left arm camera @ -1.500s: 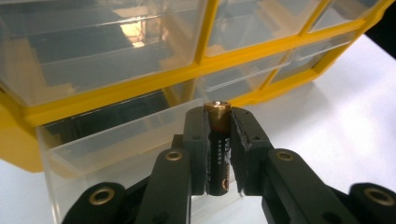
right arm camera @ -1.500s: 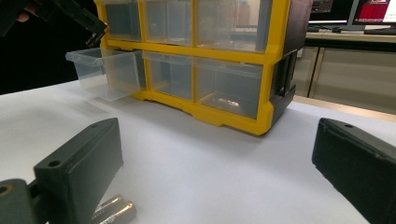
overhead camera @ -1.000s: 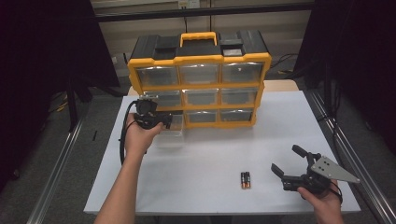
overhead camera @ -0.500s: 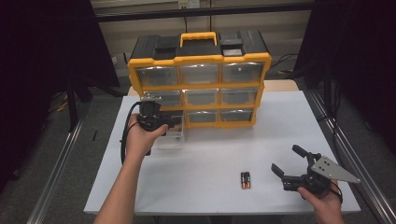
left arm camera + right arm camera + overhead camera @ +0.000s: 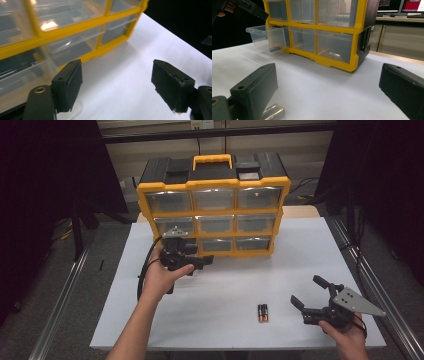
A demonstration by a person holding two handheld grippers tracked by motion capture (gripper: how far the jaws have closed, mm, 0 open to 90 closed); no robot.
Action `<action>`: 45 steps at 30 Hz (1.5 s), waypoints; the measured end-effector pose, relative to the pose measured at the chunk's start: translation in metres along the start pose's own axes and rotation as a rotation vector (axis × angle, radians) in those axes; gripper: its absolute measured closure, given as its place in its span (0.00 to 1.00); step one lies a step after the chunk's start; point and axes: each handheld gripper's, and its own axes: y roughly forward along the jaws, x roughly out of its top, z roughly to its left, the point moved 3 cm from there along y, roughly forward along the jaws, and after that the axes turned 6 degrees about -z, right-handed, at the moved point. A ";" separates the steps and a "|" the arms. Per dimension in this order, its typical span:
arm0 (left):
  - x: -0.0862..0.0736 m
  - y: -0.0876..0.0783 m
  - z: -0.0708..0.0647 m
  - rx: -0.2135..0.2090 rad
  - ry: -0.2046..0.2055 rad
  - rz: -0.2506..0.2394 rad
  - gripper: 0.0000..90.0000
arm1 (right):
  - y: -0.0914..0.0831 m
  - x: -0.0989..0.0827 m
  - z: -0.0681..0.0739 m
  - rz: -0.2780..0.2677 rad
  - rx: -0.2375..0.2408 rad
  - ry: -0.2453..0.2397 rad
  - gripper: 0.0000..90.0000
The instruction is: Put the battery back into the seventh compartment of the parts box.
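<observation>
A white bench (image 5: pixel 230 285) carries a yellow-and-black drawer cabinet (image 5: pixel 215 205) at its far side. The clear bottom-left drawer (image 5: pixel 265 37) stands pulled out, with a battery lying inside; in the high view the left gripper (image 5: pixel 192 262) hides most of it. Two batteries (image 5: pixel 263 312) lie near the front edge. The left fingers (image 5: pixel 67 87) have just been opening, wide apart and empty, beside the drawer. The right gripper (image 5: pixel 312 300) holds its fingers wide apart, empty, beside the batteries.
</observation>
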 end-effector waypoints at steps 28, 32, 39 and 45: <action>-0.032 0.025 -0.045 -0.159 0.045 -0.005 0.12 | 0.000 0.000 0.000 0.000 0.002 -0.002 0.02; -0.038 0.030 -0.049 -0.174 0.054 0.001 0.12 | 0.000 0.000 0.000 0.000 0.003 -0.003 0.02; -0.046 0.036 -0.058 -0.201 0.059 0.013 0.12 | 0.000 0.000 0.000 0.000 0.002 -0.004 0.02; -0.053 0.044 -0.066 -0.216 0.070 0.024 0.12 | 0.000 0.000 0.001 0.001 0.000 -0.006 0.02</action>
